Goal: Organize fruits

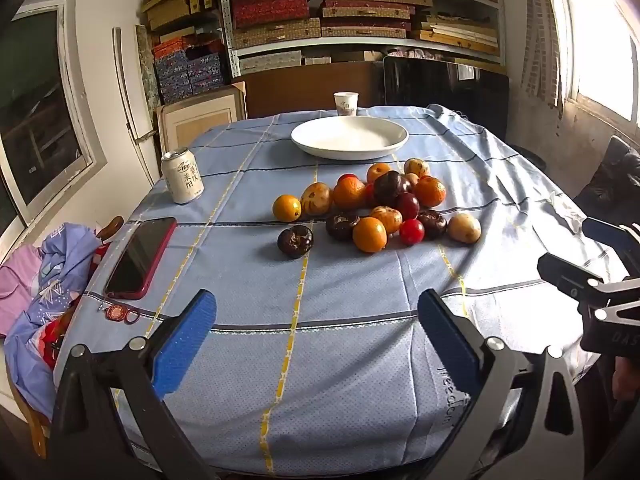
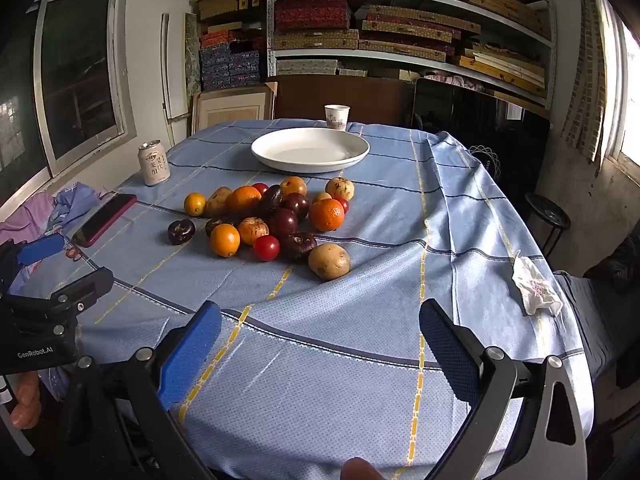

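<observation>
A pile of fruit [image 1: 380,204] lies mid-table on the blue checked cloth: oranges, dark purple fruits, small red ones and tan ones; it also shows in the right wrist view [image 2: 272,220]. One dark fruit [image 1: 295,241] sits apart at the left. An empty white plate [image 1: 350,138] [image 2: 310,150] stands behind the pile. My left gripper [image 1: 316,312] is open and empty over the near table edge. My right gripper [image 2: 320,320] is open and empty, also near the front edge, to the right of the left one.
A drink can [image 1: 183,176] and a red-cased phone [image 1: 141,258] lie at the left. A paper cup [image 1: 345,103] stands behind the plate. A crumpled tissue [image 2: 534,286] lies at the right edge. Clothes on a chair [image 1: 44,280] sit left of the table.
</observation>
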A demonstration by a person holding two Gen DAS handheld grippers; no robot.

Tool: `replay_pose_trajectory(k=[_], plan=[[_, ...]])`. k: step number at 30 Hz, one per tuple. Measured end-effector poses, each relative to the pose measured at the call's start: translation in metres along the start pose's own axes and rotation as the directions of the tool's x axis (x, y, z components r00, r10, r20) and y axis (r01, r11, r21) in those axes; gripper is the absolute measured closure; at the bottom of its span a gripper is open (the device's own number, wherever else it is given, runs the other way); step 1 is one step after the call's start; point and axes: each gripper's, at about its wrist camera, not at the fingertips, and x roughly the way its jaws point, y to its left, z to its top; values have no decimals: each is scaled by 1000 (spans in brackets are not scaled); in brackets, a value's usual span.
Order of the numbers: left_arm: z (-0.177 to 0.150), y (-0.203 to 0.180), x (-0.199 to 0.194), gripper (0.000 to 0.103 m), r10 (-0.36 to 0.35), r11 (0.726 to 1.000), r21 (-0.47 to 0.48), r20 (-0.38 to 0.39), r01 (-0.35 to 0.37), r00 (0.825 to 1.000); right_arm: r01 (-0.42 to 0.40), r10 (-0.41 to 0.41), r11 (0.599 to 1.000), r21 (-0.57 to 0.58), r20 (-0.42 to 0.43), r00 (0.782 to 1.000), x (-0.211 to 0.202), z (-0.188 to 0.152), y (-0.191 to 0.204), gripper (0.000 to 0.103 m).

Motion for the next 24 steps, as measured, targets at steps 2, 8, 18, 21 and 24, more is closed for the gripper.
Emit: replay_pose_trajectory(k=[2,8,18,21,24], plan=[[0,0,0,4,3,1000,8,2,-3,1000,1,-1,1000,1,1,1000,0,0,0,3],[0,-1,0,4,12,1000,16,6,-12,1000,2,-2,1000,1,-1,1000,0,0,0,3],[-1,1,2,4,13,1000,6,-5,-13,1000,-1,1,1000,3,0,1000,1,1,0,3],[-1,1,3,4,15,1000,7,-6,-15,1000,-2,2,1000,2,-1,1000,0,1,1,3],[0,1,1,4,12,1000,7,-6,-12,1000,-1,1,1000,2,-1,1000,0,1,1,3]])
